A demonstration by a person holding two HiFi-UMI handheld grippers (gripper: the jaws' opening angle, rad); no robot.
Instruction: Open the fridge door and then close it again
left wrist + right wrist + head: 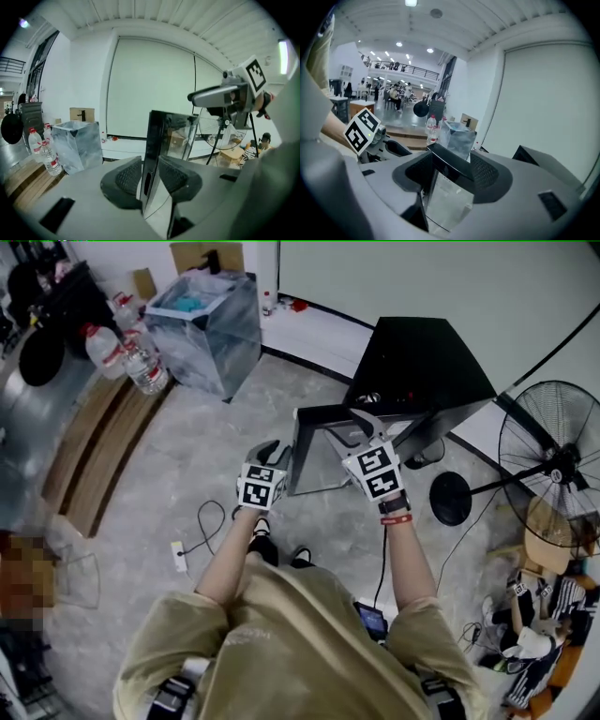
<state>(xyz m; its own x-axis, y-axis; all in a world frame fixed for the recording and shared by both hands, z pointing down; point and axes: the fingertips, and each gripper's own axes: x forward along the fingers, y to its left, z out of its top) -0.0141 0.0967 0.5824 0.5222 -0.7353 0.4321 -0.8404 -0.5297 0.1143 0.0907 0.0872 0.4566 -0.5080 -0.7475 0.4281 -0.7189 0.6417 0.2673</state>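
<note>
Fridge door (319, 456) stands clamped in left hand-held gripper (150, 177) and right hand-held gripper (450, 171).

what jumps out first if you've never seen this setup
The door of a small black fridge stands swung open mid-floor, with the left gripper and right gripper both clamped on it. A big fan stands at the right, and a silvery box at the upper left.

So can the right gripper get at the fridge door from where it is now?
Yes, it seems so: the right gripper has its jaws around the top edge of the fridge door, and nothing blocks it.
</note>
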